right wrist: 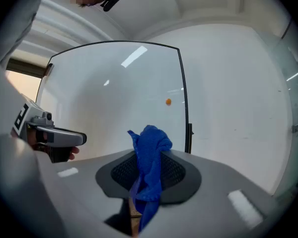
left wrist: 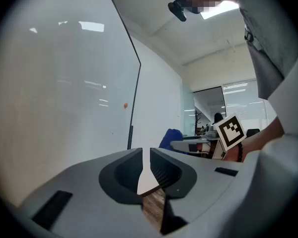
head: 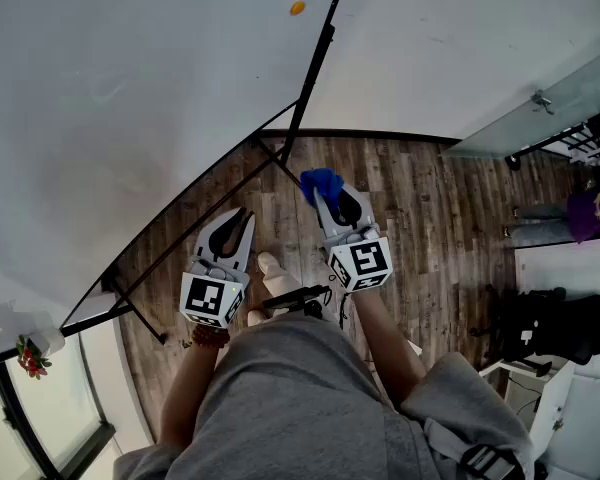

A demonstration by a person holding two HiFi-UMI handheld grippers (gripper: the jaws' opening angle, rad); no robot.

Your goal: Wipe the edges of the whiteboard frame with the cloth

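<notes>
A: Head view first. Where's the cloth?
B: Blue cloth (head: 318,180) is bunched in the right gripper (head: 328,196), jaws clamped on it. It hangs near the lower right corner of the whiteboard frame (head: 311,73), apart from it, no contact. Left gripper (head: 242,214) is to the left, near the bottom rail, carrying nothing.

A: Left gripper view?
B: Jaws all but closed, just a slit, nothing btw them. Whiteboard (left wrist: 64,83) fills the left, and its right rail runs up the middle. Cloth shows blue on the right, beyond that rail.

A: Right gripper view?
B: Cloth stands up btw the jaws, pinched, w/ a tail hanging on the near side. Right rail is straight ahead, beyond the cloth, w/ a gap. Orange magnet (right wrist: 168,101) sits on the board just left of that rail.

A: Progress?
B: Can't see any wiped stretch, and nothing touches now. I'd judge all four rails are left to do.

A: Room to move?
B: Right of the board is bare wall (head: 460,38) and open wood floor (head: 430,218), so the right rail looks free to run. A black clip (head: 326,36) on that rail is prob a snag pt. By the corner, stand struts (head: 275,160) cross, so the bottom rail is tighter. Top rail looks a far reach.
</notes>
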